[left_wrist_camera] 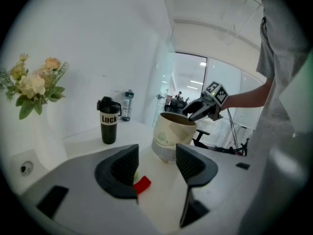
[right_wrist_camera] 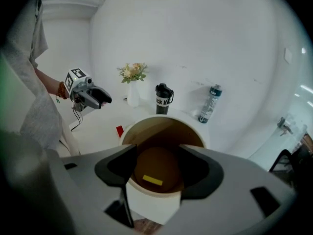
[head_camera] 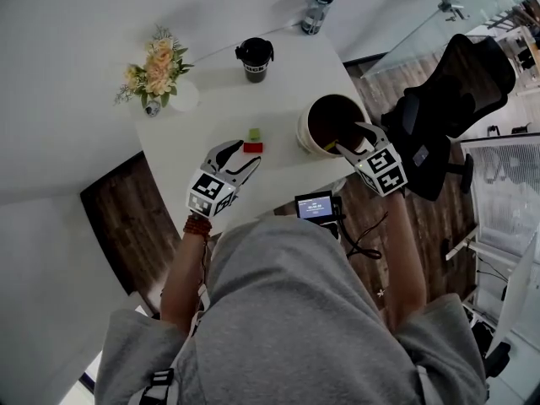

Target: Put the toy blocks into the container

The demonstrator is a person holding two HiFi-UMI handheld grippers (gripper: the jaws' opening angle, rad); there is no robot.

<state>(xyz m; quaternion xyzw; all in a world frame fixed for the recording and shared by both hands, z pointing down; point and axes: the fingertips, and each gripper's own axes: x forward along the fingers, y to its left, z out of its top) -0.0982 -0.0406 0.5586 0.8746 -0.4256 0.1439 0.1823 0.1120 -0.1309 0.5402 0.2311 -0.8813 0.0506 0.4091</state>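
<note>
A red block point(head_camera: 252, 147) and a green block point(head_camera: 254, 133) lie side by side on the white table point(head_camera: 211, 116). My left gripper point(head_camera: 245, 157) hovers just short of them, open and empty; in the left gripper view the red block point(left_wrist_camera: 142, 184) shows beside the left jaw, and the green block point(left_wrist_camera: 135, 178) peeks out behind it. The cream container point(head_camera: 333, 125) stands at the table's right edge. Over its near rim my right gripper point(head_camera: 354, 139) is open and holds nothing. A yellow block point(right_wrist_camera: 152, 180) lies on the container's brown bottom.
At the back of the table stand a black tumbler point(head_camera: 254, 59), a water bottle point(head_camera: 317, 8) and a vase of flowers point(head_camera: 156, 74). A black office chair point(head_camera: 447, 99) is right of the table. A small screen device point(head_camera: 315, 207) sits at the near edge.
</note>
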